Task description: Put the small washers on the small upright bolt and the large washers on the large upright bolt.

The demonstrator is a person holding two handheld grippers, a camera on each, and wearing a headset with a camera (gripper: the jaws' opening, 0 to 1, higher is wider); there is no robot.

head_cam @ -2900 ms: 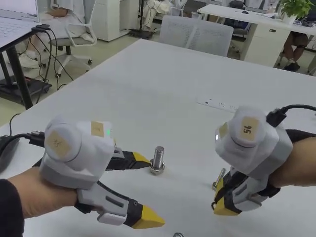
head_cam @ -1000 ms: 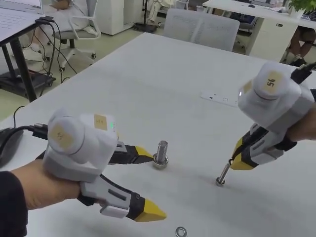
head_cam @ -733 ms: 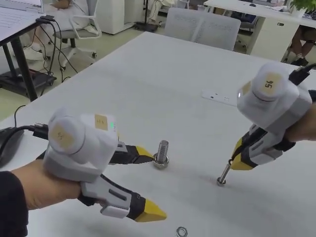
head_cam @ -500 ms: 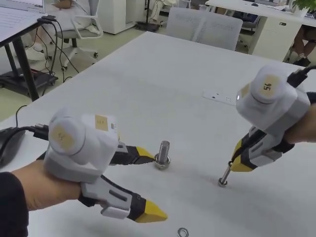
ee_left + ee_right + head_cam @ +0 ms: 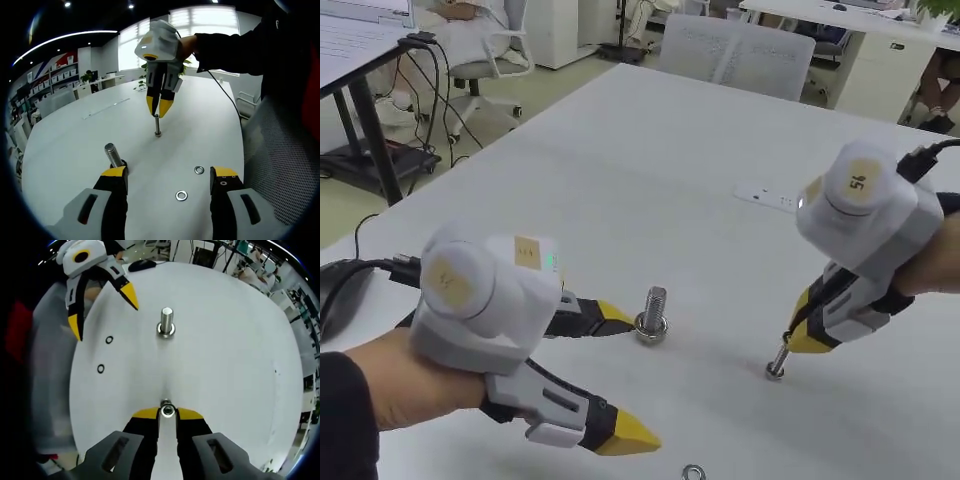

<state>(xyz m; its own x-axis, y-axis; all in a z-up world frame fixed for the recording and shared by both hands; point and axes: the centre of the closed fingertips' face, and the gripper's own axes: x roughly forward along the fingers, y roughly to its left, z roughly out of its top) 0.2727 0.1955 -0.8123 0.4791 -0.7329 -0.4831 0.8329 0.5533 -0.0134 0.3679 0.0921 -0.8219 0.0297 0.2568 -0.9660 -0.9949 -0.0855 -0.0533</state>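
Clamped down to a narrow slot, the right claw (image 5: 167, 413) pinches the top of the small bolt (image 5: 777, 364) between its yellow tips. The bolt's head rests on the white table (image 5: 650, 140), and in the head view its shank leans slightly up toward the claw. The left claw (image 5: 620, 376) is spread wide and holds nothing. One tip sits just beside the base of the large bolt (image 5: 652, 316), though I cannot tell whether they touch, and the other tip hangs over bare tabletop nearer the person. The large bolt stands upright on its head, threads up, left of the small bolt and apart from it. In the left gripper view a washer (image 5: 199, 170) lies flat on the table between the spread jaws, closer to the right-hand one. A second washer (image 5: 181, 195) lies flat near it, closer to the camera, and the two do not touch. A power strip (image 5: 765, 197) lies farther back on the table, well apart from the bolts. A grey chair (image 5: 735, 60) stands at the far edge.
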